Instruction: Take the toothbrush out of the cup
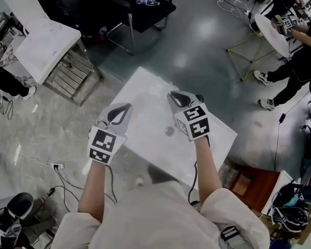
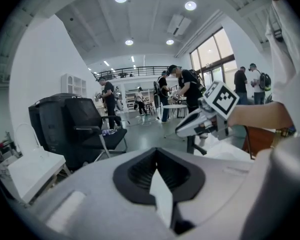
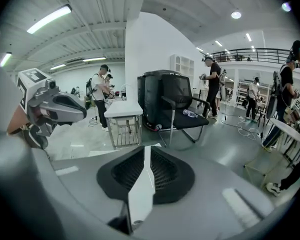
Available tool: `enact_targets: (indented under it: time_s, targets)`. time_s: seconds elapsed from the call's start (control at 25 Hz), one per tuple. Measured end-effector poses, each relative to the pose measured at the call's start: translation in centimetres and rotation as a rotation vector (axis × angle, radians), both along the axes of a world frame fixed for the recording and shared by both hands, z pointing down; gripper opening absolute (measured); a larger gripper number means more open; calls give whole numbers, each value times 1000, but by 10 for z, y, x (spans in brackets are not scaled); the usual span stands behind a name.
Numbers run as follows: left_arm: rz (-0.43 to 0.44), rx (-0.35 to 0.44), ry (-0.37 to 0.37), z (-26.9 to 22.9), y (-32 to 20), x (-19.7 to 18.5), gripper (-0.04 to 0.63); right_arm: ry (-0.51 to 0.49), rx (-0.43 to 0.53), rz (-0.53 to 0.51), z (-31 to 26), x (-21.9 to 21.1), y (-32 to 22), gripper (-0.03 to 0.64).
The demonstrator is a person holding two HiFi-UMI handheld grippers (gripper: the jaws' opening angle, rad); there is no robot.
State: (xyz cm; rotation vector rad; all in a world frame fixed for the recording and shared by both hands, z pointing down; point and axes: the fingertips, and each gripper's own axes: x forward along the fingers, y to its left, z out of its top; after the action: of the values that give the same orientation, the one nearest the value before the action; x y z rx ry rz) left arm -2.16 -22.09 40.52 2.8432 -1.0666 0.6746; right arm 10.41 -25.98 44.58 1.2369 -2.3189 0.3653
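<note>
White surface [image 1: 145,102] on a grey workshop floor, black chair [image 1: 145,7] beyond. Up over it, left gripper [image 1: 127,107] and right gripper [image 1: 171,94] side by side and apart, both pressed together on nothing. Small round cup [image 1: 169,131] down on the surface just beside the right gripper, toothbrush too small to make out.

I look down on a white square table [image 1: 145,102] standing on the grey floor [image 1: 207,30]. Beyond it, at the far side, is a black office chair [image 1: 145,12] with a bottle [image 1: 147,1] on its seat. Far left stands a second white table [image 1: 44,43] beside a metal rack [image 1: 70,74]; far right, a person [image 1: 295,69] stands by a round white table [image 1: 272,30].
</note>
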Motion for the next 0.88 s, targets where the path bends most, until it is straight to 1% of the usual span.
enact_targets:
  time_s: [0.24,0.4,0.88]
  targets:
    - [-18,-26,0,18,-26,1,2,19,-35,-11,26,3,-34,50]
    - [-20,-46,-7,28,-40,-1,2,25,-61,-19,41,-2,-52,72]
    - [-15,-90,-18,62,-63,16,2,76,-136,-39,95,5,-82,81]
